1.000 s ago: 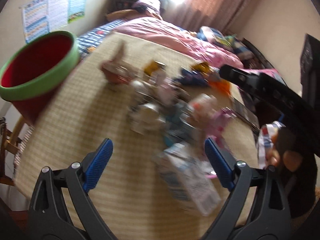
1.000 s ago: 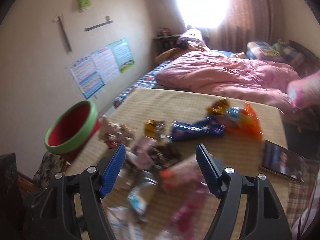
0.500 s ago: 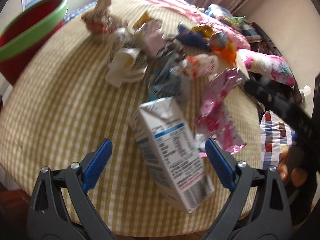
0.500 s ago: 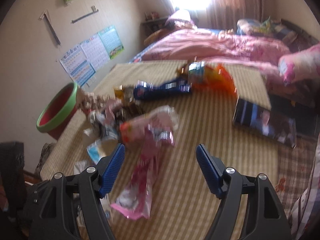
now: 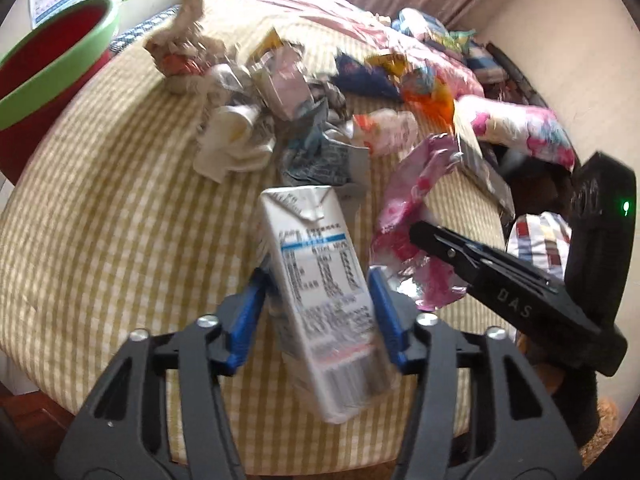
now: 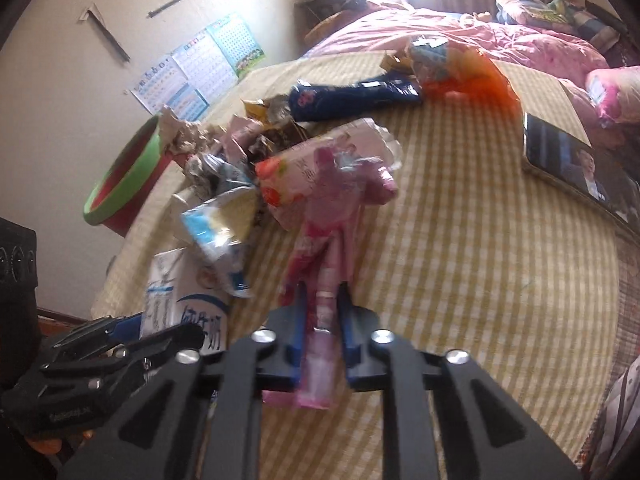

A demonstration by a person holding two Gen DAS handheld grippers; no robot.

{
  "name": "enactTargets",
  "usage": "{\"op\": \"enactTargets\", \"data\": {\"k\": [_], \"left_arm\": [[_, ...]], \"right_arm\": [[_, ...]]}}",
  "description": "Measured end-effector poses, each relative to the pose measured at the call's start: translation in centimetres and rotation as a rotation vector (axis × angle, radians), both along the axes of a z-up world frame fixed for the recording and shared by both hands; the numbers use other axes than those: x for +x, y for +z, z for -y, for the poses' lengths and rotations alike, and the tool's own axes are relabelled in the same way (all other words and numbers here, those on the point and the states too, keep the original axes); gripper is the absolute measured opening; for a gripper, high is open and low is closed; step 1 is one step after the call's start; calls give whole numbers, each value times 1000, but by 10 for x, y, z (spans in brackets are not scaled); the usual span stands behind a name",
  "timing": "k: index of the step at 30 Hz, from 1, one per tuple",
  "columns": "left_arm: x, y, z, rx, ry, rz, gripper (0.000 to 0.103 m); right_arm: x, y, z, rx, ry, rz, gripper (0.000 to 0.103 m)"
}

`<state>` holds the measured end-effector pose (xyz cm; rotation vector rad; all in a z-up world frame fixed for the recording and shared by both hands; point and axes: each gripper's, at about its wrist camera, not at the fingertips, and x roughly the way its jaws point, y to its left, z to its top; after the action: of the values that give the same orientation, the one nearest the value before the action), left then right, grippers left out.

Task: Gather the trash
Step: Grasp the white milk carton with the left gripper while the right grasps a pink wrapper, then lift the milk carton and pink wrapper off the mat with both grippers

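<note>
The left claw (image 5: 320, 312) has just been closing and its blue pads now press both sides of a white carton (image 5: 320, 292), which lies near the front edge of the worktop (image 5: 120, 220), covered in a yellow checked cloth. The carton's printed label faces up and its folded top points toward the heap of trash (image 5: 280, 120) further back.

The right claw (image 6: 324, 340) has also just been closing. Its jaws are nearly together, pinching the near end of a pink wrapper (image 6: 332, 216) that stretches away from it across the cloth toward the heap. In the left wrist view the same wrapper lies just right of the carton, with the right claw's black finger on it.

Behind these, crumpled papers, a blue packet (image 6: 352, 94) and an orange bag (image 6: 472, 68) lie scattered on the worktop. A red bin with a green rim (image 5: 52, 64) stands beside the worktop's left edge. A tablet (image 6: 576, 164) rests at the right edge, well apart from the wrapper. A bed with a pink quilt (image 6: 440, 28) lies beyond.
</note>
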<state>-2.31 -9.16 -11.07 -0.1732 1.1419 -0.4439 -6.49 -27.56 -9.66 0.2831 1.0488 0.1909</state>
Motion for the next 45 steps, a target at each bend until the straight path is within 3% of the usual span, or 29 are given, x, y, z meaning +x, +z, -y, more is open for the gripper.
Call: {"op": "enactTargets", "data": {"k": [9, 14, 16, 18, 19, 21, 26, 31, 33, 35, 37, 45], "left_arm": [[13, 15, -30, 87, 93, 75, 39], [13, 8, -36, 100, 102, 56, 51], [11, 4, -33, 104, 100, 48, 56], [12, 0, -31, 111, 97, 39, 57], [11, -1, -32, 112, 96, 35, 58], [11, -4, -32, 116, 97, 25, 63], [13, -10, -30, 120, 87, 6, 63], [15, -12, -26, 119, 75, -1, 61], [15, -11, -25, 111, 63, 2, 45], [15, -10, -24, 95, 47, 1, 36], [15, -6, -24, 87, 44, 15, 36], [12, 26, -36, 62, 72, 136, 36]], "right_arm": [[7, 25, -1, 18, 8, 85, 10], [13, 19, -6, 21, 17, 58, 13], [13, 16, -6, 26, 14, 45, 18], [14, 13, -4, 25, 0, 43, 46], [14, 11, -3, 23, -7, 41, 51], [13, 8, 0, 18, -19, 29, 53], [13, 1, 3, -16, -41, 9, 57], [12, -13, 6, -55, -50, -12, 52], [9, -14, 8, -39, -56, -5, 47], [9, -11, 9, -37, -54, 8, 37], [9, -5, 9, -28, -54, 22, 28], [8, 32, 4, 18, -48, 122, 27]]}}
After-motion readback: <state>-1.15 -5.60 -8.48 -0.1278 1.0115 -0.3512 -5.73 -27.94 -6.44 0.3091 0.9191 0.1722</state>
